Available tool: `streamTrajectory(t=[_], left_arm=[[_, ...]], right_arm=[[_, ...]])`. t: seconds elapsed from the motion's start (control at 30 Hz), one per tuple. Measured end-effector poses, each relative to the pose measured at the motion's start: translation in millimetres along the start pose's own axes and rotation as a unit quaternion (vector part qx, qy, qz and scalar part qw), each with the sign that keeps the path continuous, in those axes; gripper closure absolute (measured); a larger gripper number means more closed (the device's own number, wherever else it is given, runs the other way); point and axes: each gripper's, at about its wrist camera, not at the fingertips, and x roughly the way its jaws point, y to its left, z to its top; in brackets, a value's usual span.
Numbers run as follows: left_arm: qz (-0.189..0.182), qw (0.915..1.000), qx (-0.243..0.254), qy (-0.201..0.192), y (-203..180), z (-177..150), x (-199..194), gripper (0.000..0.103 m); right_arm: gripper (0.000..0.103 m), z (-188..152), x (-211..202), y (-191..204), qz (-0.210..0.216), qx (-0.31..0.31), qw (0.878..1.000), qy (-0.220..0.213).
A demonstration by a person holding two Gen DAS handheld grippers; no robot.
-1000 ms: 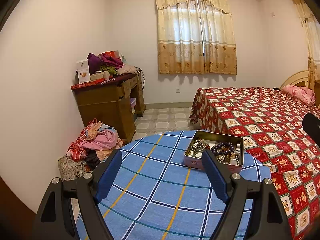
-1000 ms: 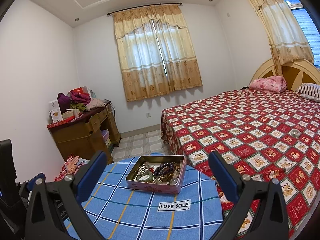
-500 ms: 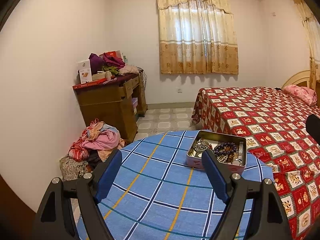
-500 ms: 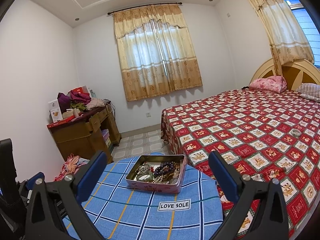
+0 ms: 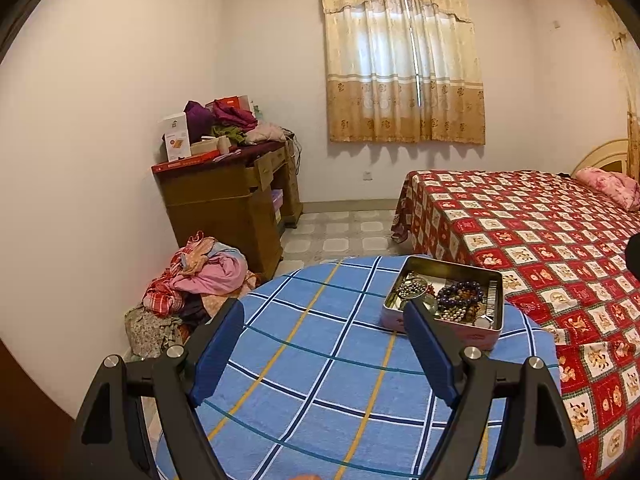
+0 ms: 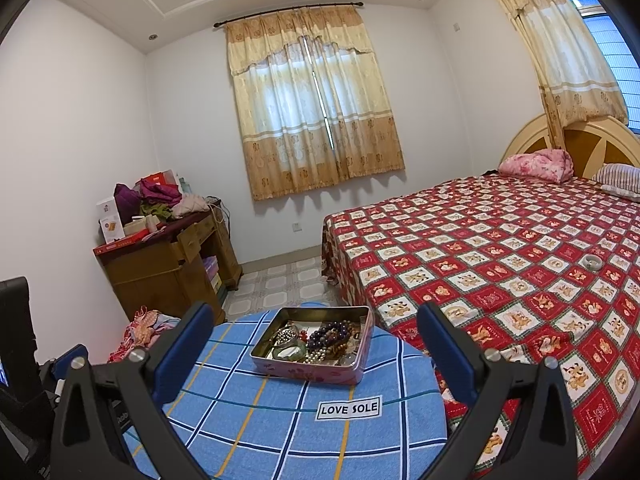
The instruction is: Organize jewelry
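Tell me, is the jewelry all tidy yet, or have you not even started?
Hardly started. Done: apparently nothing; beads and bracelets lie jumbled in the tin on the blue checked cloth. One pale bangle sits out on the bed. In hand: nothing; the left gripper and right gripper are empty, jaws open. Left: sorting it all.

Left gripper (image 5: 324, 320) and right gripper (image 6: 316, 322) both angle slightly downward — jaws wide apart, gripping nothing.
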Motion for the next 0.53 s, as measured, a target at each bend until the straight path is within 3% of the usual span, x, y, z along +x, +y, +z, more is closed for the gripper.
streamTrajectory(t=[0.53], left_arm=[[0.001, 0.9978, 0.0, 0.067, 0, -15, 36, 0.021]], right_arm=[[0.0, -9, 21, -7, -0.003, 0.006, 1.0, 0.03]])
